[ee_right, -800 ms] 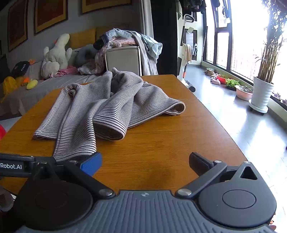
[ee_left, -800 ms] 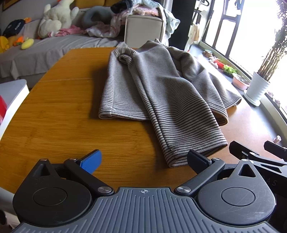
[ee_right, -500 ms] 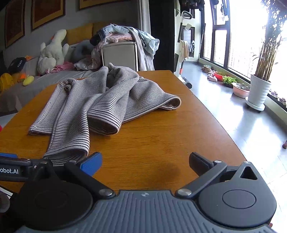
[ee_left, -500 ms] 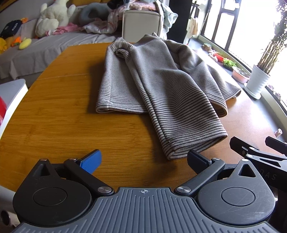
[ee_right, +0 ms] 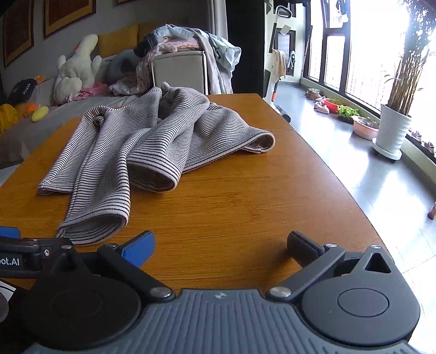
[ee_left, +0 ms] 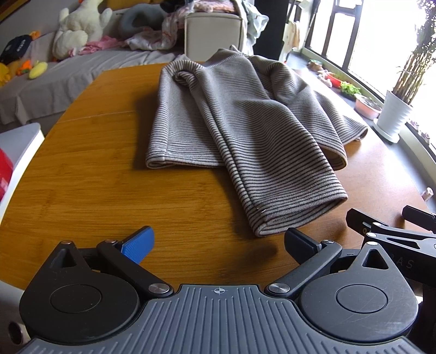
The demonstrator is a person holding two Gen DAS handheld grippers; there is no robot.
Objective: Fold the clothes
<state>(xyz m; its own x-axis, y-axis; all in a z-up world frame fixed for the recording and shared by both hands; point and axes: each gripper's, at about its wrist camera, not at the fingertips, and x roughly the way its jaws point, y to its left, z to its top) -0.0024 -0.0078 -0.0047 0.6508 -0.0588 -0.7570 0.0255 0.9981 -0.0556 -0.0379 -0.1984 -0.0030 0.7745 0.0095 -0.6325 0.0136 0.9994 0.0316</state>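
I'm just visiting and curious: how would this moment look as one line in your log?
task: fold clothes | striped garment: bunched on wooden table | left gripper: open, empty | right gripper: open, empty

- A home living room: grey sofa [ee_left: 62, 79] with a white plush toy [ee_left: 79, 27].
- Framed pictures [ee_right: 68, 13] on the wall.
- Wooden table [ee_right: 245, 204], potted plant [ee_right: 395, 128] by large windows [ee_right: 354, 49].
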